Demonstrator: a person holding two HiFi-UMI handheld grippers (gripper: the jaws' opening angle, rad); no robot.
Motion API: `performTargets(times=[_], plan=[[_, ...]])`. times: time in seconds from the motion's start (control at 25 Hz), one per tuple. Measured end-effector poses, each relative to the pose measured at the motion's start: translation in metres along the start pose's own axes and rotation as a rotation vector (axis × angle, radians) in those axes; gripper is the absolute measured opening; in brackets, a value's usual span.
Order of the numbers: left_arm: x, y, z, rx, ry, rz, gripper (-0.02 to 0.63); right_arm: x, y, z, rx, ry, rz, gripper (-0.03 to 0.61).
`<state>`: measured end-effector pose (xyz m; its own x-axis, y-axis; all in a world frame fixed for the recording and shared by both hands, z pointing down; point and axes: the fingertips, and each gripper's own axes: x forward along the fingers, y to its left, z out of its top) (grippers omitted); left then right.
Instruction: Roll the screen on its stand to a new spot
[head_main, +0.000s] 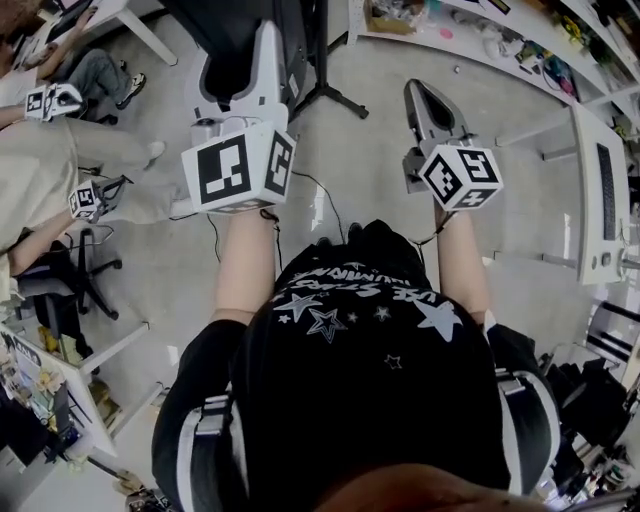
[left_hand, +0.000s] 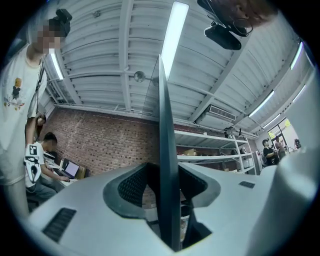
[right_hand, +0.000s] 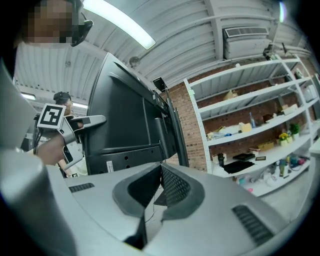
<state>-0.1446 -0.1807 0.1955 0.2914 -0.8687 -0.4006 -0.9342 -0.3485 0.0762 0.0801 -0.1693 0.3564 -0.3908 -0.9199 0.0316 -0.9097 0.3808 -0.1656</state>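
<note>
The screen (head_main: 232, 24) is a dark flat panel on a black stand (head_main: 322, 92) with splayed feet, at the top of the head view. My left gripper (head_main: 258, 45) reaches up to the panel's side. In the left gripper view the screen (left_hand: 165, 125) runs edge-on between the jaws of the left gripper (left_hand: 166, 186), which are shut on that edge. The right gripper view shows the screen's back (right_hand: 125, 115), its pole (right_hand: 176, 132) and the left gripper (right_hand: 82, 122) at its edge. My right gripper (head_main: 421, 92) hangs right of the stand, shut on nothing, apart from the screen.
Two seated people at the left hold other marker-cube grippers (head_main: 52, 100) beside an office chair (head_main: 82, 272). A cable (head_main: 318, 205) trails over the floor. White tables (head_main: 600, 190) stand at the right, cluttered shelves (right_hand: 260, 125) beyond.
</note>
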Motion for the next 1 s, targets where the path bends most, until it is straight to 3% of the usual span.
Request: performTargets(times=[0.6,1.0], plan=[[-0.059,-0.046,0.021,0.011,-0.016,0.042,0.206,-0.038,0.021,-0.012,0.022,0.024,0.142,0.008],[-0.095,-0.081,0.030,0.026,-0.022,0.048,0.206,-0.082,0.016,-0.015,0.034,0.027,0.168,0.008]])
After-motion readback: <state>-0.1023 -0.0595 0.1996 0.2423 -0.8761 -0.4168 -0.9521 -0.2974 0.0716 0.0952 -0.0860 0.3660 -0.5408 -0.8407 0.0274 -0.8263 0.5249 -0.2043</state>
